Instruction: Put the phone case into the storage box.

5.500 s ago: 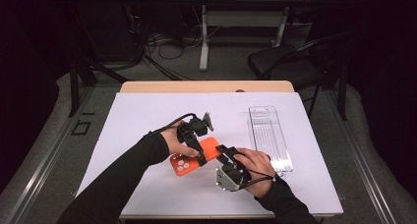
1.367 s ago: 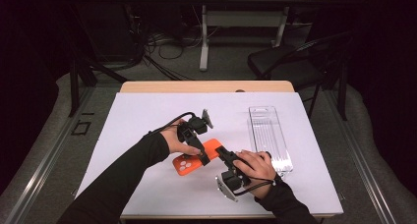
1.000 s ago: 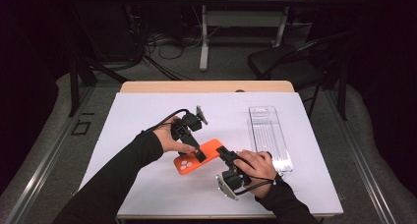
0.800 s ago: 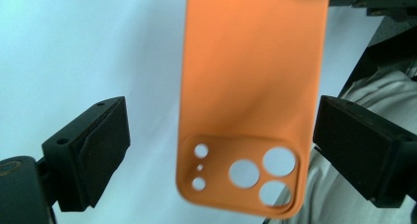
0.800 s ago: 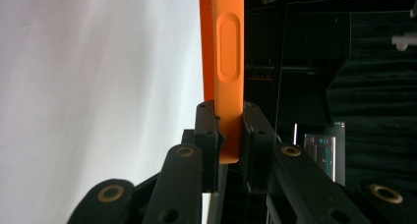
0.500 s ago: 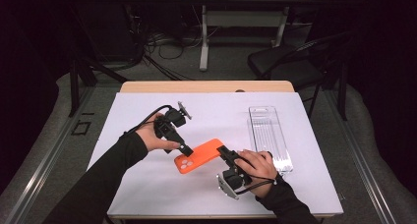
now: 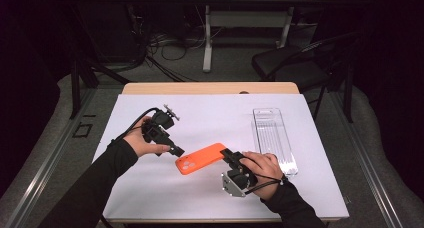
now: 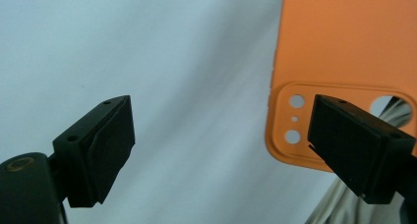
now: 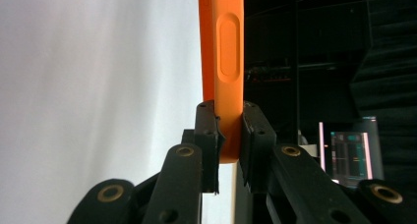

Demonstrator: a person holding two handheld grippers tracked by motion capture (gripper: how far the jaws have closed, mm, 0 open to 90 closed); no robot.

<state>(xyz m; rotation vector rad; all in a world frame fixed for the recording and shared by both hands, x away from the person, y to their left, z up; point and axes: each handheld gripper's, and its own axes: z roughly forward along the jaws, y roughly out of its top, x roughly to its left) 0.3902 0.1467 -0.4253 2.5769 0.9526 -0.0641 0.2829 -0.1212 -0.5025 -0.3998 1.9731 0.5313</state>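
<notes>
Orange phone case, white table, clear tray.

Phone case sits near middle of table, slightly toward near edge, lying diagonally: camera-cutout end toward near-left, other end toward far-right. Right gripper at its far-right end, w/ the case end between its jaws, body trailing toward near-right corner. Left gripper just left of case's cutout end, apart from it, on left half of table. Clear tray on right half, long axis running near-to-far, closer to right edge; right of case, well apart from left gripper.
</notes>
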